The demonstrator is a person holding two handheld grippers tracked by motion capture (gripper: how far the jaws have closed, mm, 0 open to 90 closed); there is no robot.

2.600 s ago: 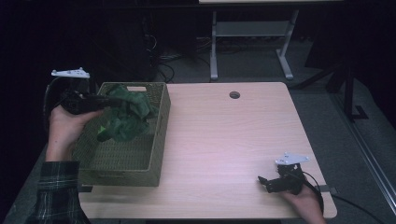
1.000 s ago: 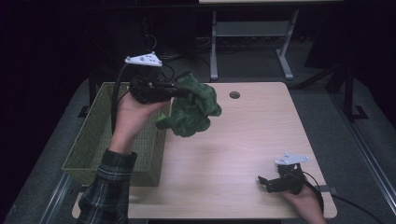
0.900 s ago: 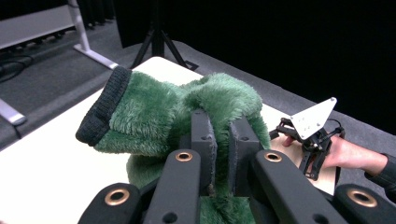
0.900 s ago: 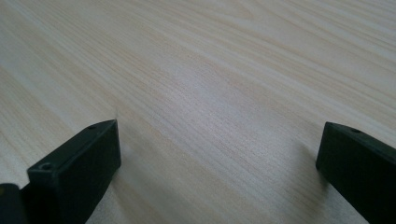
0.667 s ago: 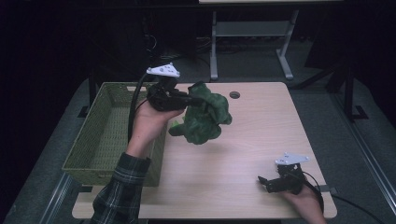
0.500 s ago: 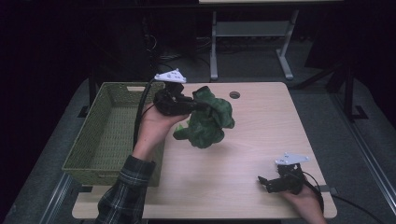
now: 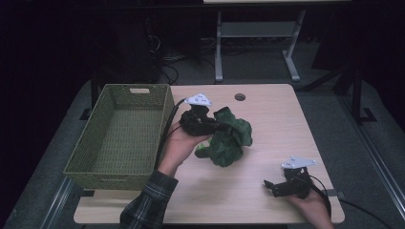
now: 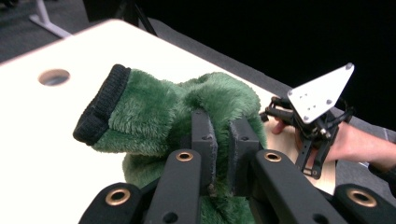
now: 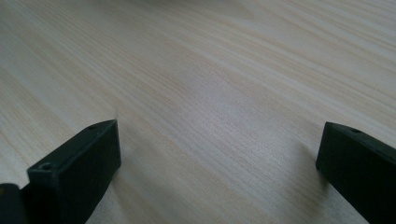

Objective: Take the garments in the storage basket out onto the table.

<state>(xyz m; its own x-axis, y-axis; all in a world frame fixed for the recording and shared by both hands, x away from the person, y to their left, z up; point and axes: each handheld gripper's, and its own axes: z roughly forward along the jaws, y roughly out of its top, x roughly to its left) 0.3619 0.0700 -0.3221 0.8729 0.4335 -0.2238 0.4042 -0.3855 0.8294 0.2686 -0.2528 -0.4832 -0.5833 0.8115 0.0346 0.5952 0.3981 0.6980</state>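
Carried clear of the basket (image 7: 119,138), the green plush garment (image 7: 227,138) hangs clenched in the left gripper (image 7: 210,126); the right gripper (image 7: 273,186) rests spread wide on the surface (image 7: 267,109).

Fuzzy plush cloth (image 8: 173,112), matt wood tbl (image 7: 286,129)

Left gripper (image 8: 219,140): black linkage arms with brass-coloured pivot bushings, dark grey rectangular jaws with small screw holes, pale three-cornered plate on top, black cable. Left sleeve (image 7: 145,205): dark plaid. Right gripper (image 7: 274,186): black frame, pale drilled three-cornered plate, black trailing cable; blunt black jaws with small screw holes.
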